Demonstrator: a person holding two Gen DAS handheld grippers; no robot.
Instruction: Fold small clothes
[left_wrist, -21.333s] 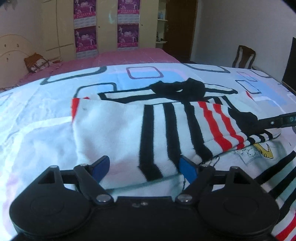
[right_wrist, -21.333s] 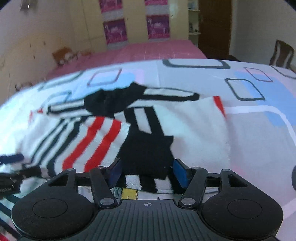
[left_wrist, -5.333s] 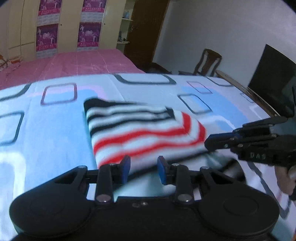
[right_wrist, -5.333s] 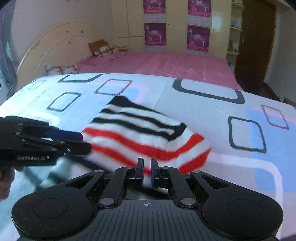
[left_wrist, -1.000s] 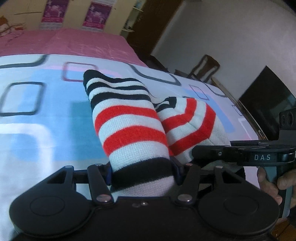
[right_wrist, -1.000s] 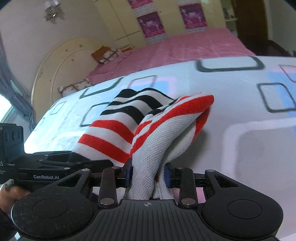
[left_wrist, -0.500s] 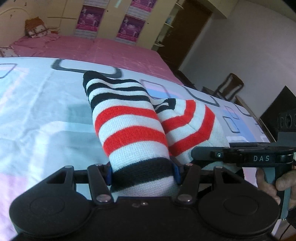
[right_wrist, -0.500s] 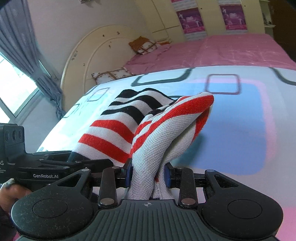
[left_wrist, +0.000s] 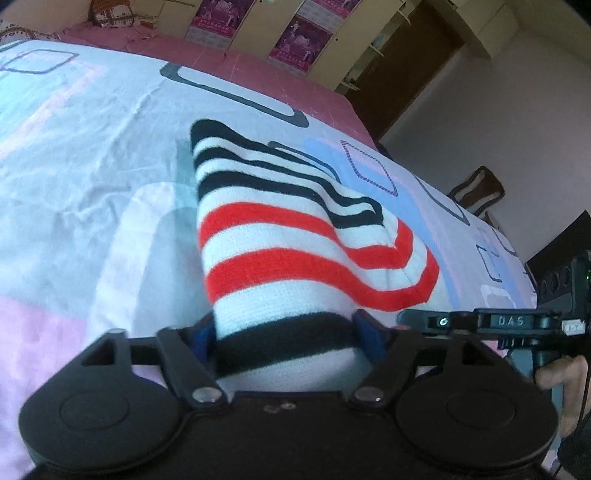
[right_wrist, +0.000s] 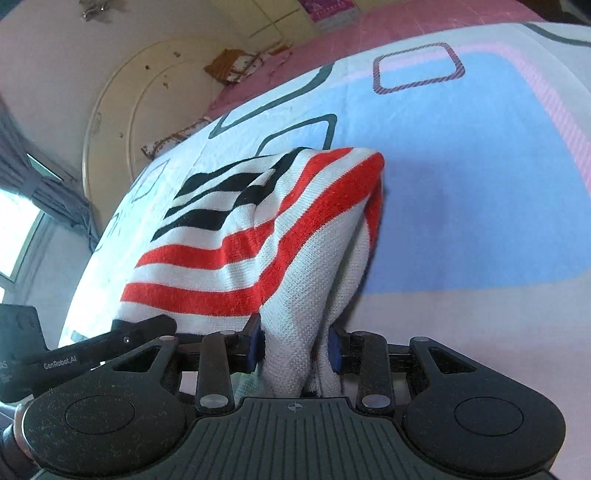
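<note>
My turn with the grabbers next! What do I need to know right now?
Left gripper: jaws have just been opening; the folded striped sweater is between its blue pads, which look about to let go.
Right gripper: shut on the sweater's bunched white edge.
Sweater: folded into a small bundle, far end resting on the patterned bedsheet, near end held by the grippers.
Done: the folding, it seems.
Left: probably lower it flat, open both grippers and pull back.
</note>
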